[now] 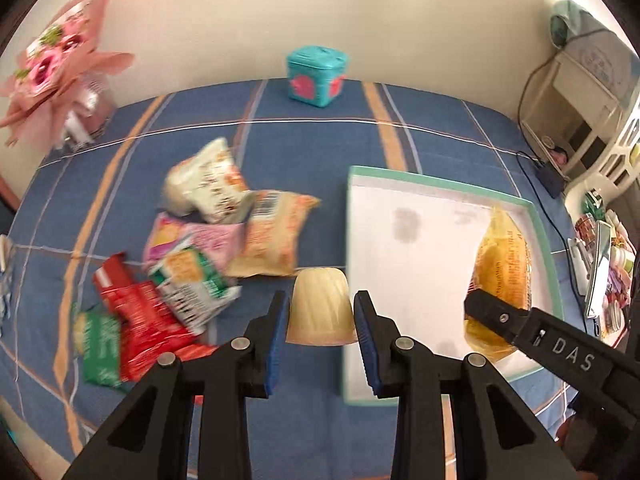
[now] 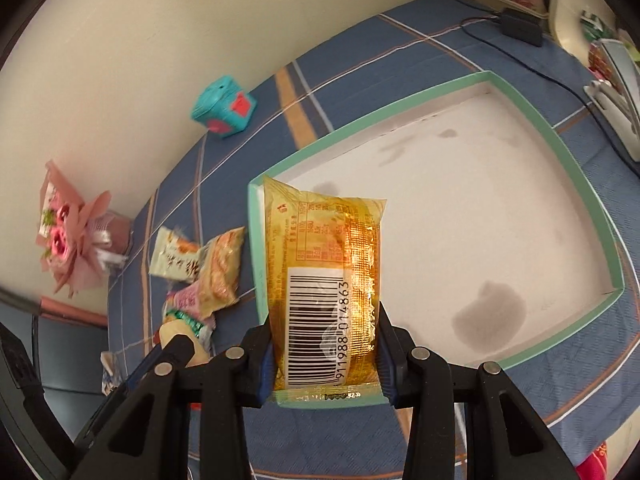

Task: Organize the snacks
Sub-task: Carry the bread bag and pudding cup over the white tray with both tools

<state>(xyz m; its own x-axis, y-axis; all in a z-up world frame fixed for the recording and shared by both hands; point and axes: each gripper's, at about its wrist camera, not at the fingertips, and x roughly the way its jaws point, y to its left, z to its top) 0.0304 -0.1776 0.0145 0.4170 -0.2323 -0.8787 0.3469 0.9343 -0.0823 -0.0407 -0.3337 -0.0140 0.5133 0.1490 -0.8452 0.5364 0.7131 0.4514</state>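
My left gripper (image 1: 321, 312) is shut on a pale yellow jelly cup (image 1: 321, 307), held just left of the mint-rimmed white tray (image 1: 352, 216). My right gripper (image 2: 325, 344) is shut on a golden snack packet (image 2: 325, 280) with a barcode, held over the tray's near left corner (image 2: 256, 240). The packet also shows in the left wrist view (image 1: 502, 268), with the right gripper's finger (image 1: 496, 316) on it. A pile of several snack packets (image 1: 200, 256) lies on the blue checked cloth left of the tray. The tray floor (image 2: 460, 220) is bare with dark stains.
A teal cube box (image 1: 317, 76) stands at the back by the wall. A pink flower bouquet (image 1: 60, 68) sits at the back left. A black cable and adapter (image 2: 520, 26) lie past the tray. Cluttered shelves (image 1: 600, 160) are on the right.
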